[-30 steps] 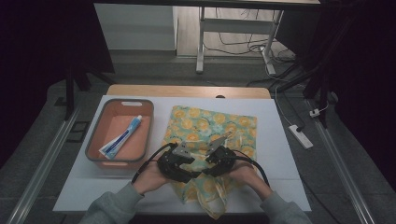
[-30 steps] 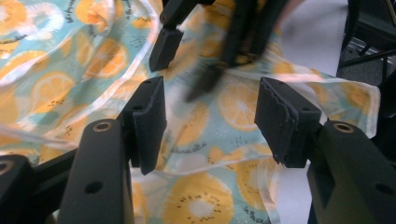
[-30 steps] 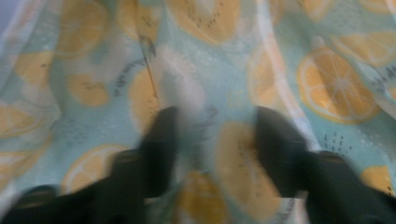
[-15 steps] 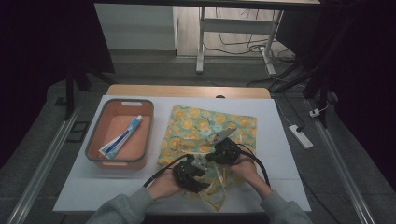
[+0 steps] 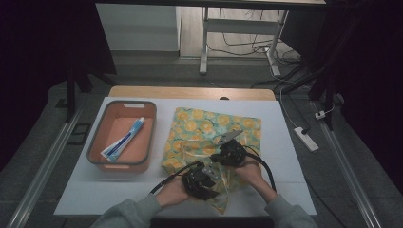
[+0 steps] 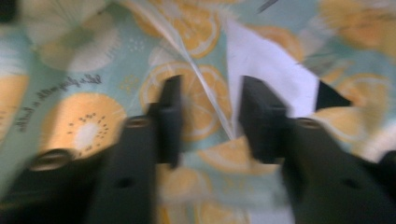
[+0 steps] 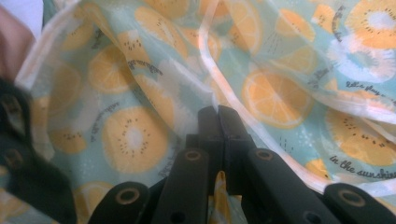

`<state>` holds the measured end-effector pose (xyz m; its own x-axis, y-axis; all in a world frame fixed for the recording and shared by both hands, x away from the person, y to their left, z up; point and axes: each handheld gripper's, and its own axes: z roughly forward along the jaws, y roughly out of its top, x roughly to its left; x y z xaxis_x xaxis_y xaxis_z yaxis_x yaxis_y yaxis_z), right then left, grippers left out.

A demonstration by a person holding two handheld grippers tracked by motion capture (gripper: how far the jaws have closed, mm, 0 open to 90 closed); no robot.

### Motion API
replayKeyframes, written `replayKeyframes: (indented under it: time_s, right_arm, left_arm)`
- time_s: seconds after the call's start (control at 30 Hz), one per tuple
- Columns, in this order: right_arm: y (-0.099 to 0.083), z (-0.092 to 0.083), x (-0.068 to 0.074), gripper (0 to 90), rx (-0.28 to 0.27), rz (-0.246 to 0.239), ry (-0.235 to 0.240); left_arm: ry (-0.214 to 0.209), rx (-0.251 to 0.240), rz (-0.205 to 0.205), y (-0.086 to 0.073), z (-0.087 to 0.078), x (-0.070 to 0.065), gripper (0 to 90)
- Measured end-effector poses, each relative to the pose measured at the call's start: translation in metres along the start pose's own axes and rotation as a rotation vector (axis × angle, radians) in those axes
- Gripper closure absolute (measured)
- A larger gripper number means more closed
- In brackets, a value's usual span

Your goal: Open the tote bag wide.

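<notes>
**Fruit-print cloth: two-point pinch, in progress**

High view: cloth (image 5: 209, 135) spread on the counter (image 5: 285, 142); left gripper (image 5: 202, 180) and right gripper (image 5: 230, 154) at its near edge.

Left gripper view: fingers (image 6: 170, 119) apart, just been closing, a raised hem fold between them. Best closed squarely on the hem.

Right gripper view: fingers (image 7: 218, 122) together, clamped on cloth gathered between them.
</notes>
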<state>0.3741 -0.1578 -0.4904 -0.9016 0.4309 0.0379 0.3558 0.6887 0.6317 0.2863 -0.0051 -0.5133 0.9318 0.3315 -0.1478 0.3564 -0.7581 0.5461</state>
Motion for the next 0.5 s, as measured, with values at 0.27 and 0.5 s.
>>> replayKeyframes:
  time_s: [0.27, 0.5]
  right_arm:
    - [0.001, -0.02, -0.016, 88.3, -0.083, 0.065, 0.003]
    - [0.007, -0.036, -0.032, 88.6, -0.11, 0.085, -0.008]
  left_arm:
    - [-0.018, -0.001, 0.066, -0.006, -0.011, -0.006, 88.9]
    - [-0.011, -0.017, 0.064, -0.018, -0.024, -0.005, 88.9]
